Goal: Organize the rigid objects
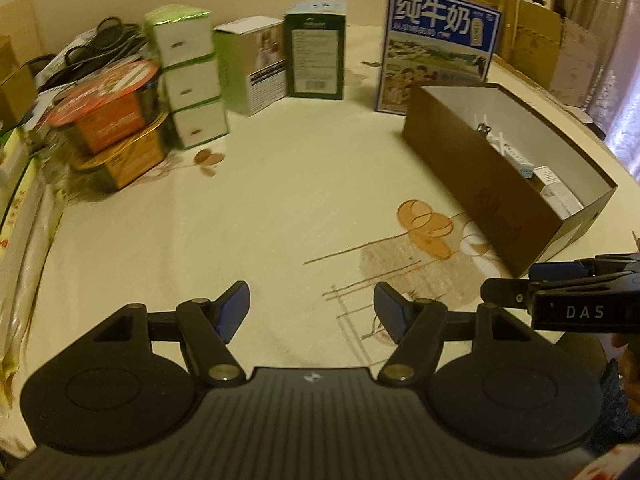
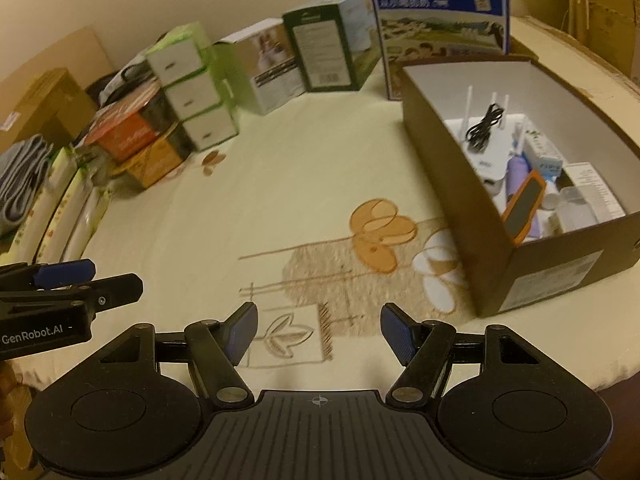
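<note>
Here, bare tablecloth (image 1: 248, 208) between brown box (image 2: 452, 184), stacked boxes (image 1: 192, 92).

Both grippers were matte black: the left gripper (image 1: 312, 312) had blue-padded fingers (image 1: 234, 312) and silver pivot screws; the right gripper (image 2: 318, 330) matched, its side lettered "DAS".

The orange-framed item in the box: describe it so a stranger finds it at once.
Start at the open brown box on the tablecloth's right side. Among its contents, beside the white router, the orange-framed item leans tilted against the box's near wall. It alone there has an orange frame around a dark face.
</note>
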A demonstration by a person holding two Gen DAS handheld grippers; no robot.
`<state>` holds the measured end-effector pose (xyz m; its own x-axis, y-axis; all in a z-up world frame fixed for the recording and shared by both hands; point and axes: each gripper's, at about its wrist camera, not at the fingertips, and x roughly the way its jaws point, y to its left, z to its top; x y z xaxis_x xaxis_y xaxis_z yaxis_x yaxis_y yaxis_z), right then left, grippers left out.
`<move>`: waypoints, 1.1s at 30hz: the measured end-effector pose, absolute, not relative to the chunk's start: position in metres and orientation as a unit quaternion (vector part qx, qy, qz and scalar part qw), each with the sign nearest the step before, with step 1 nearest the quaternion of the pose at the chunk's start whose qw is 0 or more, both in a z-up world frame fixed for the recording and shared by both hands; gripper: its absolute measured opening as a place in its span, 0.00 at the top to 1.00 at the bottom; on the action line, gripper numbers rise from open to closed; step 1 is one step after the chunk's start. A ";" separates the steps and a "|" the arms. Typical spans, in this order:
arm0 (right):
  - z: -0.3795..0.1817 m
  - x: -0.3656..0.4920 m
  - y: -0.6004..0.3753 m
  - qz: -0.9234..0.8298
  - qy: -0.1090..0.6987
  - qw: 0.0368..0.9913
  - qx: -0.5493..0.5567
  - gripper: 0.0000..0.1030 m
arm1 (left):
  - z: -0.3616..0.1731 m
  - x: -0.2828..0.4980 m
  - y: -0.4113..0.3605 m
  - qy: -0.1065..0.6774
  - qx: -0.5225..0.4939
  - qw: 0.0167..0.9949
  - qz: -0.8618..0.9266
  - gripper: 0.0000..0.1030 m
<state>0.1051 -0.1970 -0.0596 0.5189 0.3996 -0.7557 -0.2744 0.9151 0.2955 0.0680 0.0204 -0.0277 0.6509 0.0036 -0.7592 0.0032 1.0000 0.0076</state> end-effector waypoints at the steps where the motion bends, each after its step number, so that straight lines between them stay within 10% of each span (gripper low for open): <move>1: -0.060 0.104 -0.195 0.196 0.452 0.868 0.068 0.37 | -0.028 0.066 0.022 0.418 0.003 0.908 0.003 0.37; 33: -0.070 0.081 -0.170 0.220 0.465 0.856 0.054 0.37 | -0.045 0.031 0.032 0.431 -0.017 0.901 0.038 0.37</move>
